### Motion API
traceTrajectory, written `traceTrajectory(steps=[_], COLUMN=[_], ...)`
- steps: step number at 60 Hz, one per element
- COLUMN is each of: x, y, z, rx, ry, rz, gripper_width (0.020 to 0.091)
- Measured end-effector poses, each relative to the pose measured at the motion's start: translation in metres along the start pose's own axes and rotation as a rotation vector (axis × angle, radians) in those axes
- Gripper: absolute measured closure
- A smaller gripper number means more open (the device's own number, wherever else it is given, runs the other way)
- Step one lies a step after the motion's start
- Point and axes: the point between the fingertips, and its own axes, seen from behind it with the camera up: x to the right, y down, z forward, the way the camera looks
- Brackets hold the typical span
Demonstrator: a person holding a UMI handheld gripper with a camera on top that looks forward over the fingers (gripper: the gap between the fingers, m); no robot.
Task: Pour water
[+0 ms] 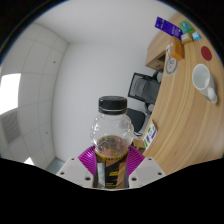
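- Clamped low in the centre of the frame, a clear plastic bottle with a black screw cap (112, 140) stands upright between the two fingers of the gripper (111, 166); its magenta pads (92, 156) press against both sides of the bottle's lower body, so the tool is closed on it.
- Long axis of the bottle runs straight up from the fingers toward the middle of the frame, cap uppermost, and the cap looks to be on, which I judge would have to come off before any water leaves it.
- Dark liquid or a dark label shows in the lower part of the bottle; which of the two I cannot tell.
- Right of the bottle, the curved light wooden tabletop (178, 100) rises along the right side of the frame, tilted steeply in this view.
- At the upper right, well apart from the bottle, a white mug (203, 80) sits on that tabletop; it is the likeliest receiver, so the pour turns on carrying the bottle up and to the right and tipping its neck that way.
- Behind the bottle, a black office chair (145, 88) stands against a pale wall.
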Motion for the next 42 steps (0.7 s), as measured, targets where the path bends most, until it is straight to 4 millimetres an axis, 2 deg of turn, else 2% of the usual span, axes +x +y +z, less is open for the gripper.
traceTrajectory(steps=[4,12,16,25,29,34,38,42], x=[0.010,0.067,0.093,0.145,0.151,0.147,0.139,0.128], y=[-0.038,-0.095,-0.110,-0.127,-0.130,-0.132,-0.136,-0.147], z=[-0.004,-0.003,-0.001,0.000,-0.001,-0.002,-0.003,-0.006], rx=[0.022,0.055,0.062,0.048,0.033,-0.006,-0.053,-0.082], ry=[-0.048,-0.063,-0.055,0.000,0.010,0.034,0.061,0.092], rz=[0.201,0.504,0.611,0.758,0.766,0.720,0.589,0.376], gripper_width=[0.0760,0.0762,0.0758,0.0761,0.0761,0.0761,0.0761,0.0760])
